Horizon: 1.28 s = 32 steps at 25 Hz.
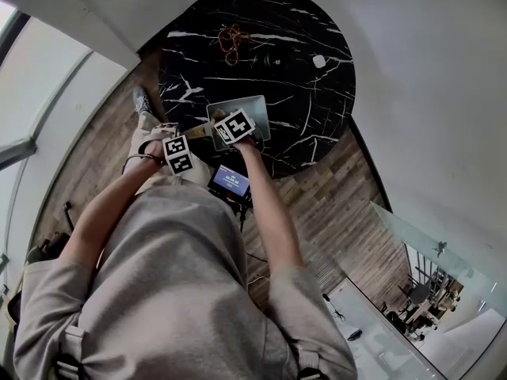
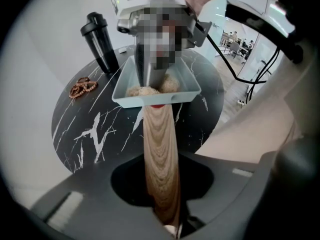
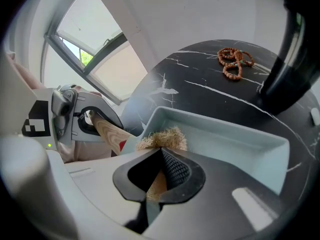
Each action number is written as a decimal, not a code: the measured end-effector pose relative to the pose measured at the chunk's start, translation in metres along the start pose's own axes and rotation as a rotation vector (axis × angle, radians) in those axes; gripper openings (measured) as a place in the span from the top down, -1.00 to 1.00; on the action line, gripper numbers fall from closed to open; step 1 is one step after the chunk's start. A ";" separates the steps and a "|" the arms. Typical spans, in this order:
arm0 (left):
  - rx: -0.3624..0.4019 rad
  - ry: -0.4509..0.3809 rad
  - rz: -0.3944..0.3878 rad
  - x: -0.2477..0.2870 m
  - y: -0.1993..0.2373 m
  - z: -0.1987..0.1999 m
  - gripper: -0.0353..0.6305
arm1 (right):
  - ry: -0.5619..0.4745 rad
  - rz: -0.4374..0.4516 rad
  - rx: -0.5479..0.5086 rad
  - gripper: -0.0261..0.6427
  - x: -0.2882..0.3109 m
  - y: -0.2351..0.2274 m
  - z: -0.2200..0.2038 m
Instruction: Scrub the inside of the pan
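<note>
Handle (image 2: pixel 161 149): clamped between left gripper (image 2: pixel 167 215) jaws, steadying pan (image 2: pixel 186 84)
Scrubber (image 3: pixel 164 138): pinched in right gripper (image 3: pixel 156 180) jaws, fibres seemingly pressed on pan floor for scrubbing

One pan (image 2: pixel 186 88), one scrubber (image 3: pixel 165 138), one bottle (image 2: pixel 100 41), one bead string (image 2: pixel 82 87)

The pan (image 1: pixel 258 114) is a pale blue-grey rectangular tray with low walls, sitting level near the 6 o'clock edge of the black marble table (image 1: pixel 309 22). Its light wood-grain handle (image 2: pixel 161 154) has a red patch at the joint, runs toward 8 o'clock in the head view, and is clamped in the left gripper (image 2: pixel 167 211). A tan, fibrous scrub pad (image 3: pixel 163 138) lies inside at the handle end, pinched by the right gripper (image 3: pixel 157 176).
</note>
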<state>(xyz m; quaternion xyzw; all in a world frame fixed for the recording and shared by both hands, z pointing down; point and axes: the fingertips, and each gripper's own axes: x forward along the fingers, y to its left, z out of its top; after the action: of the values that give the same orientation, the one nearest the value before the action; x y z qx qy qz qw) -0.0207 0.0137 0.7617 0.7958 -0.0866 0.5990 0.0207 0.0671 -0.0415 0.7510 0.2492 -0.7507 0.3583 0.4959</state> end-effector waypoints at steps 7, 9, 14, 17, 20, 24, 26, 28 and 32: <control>-0.006 0.000 0.000 0.001 0.001 0.001 0.66 | -0.060 0.091 0.122 0.87 -0.004 0.002 -0.002; -0.006 -0.001 0.000 0.001 0.000 0.001 0.66 | -0.107 0.170 0.153 0.87 -0.009 0.009 0.001; -0.002 -0.005 -0.001 -0.001 -0.001 0.001 0.66 | -0.258 0.235 0.211 0.86 -0.037 0.013 0.010; -0.001 -0.005 0.000 0.000 0.000 0.000 0.66 | -0.272 0.169 0.155 0.86 -0.048 0.003 0.004; -0.001 -0.007 0.000 0.001 0.000 0.000 0.66 | -0.267 0.070 0.118 0.86 -0.057 -0.018 -0.010; -0.002 -0.010 0.001 0.000 0.000 0.000 0.66 | -0.238 -0.101 0.113 0.86 -0.071 -0.059 -0.031; -0.002 -0.009 0.002 0.000 0.001 0.000 0.66 | -0.202 -0.182 0.106 0.86 -0.074 -0.077 -0.041; -0.001 -0.009 0.001 0.000 0.000 0.000 0.66 | -0.137 -0.254 0.061 0.86 -0.073 -0.088 -0.050; -0.003 -0.009 -0.004 0.000 0.000 0.000 0.66 | 0.030 -0.333 -0.101 0.86 -0.060 -0.092 -0.063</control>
<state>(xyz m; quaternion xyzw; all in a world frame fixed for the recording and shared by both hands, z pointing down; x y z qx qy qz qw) -0.0210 0.0141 0.7615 0.7986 -0.0860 0.5952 0.0228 0.1932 -0.0484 0.7379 0.3394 -0.7086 0.2368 0.5715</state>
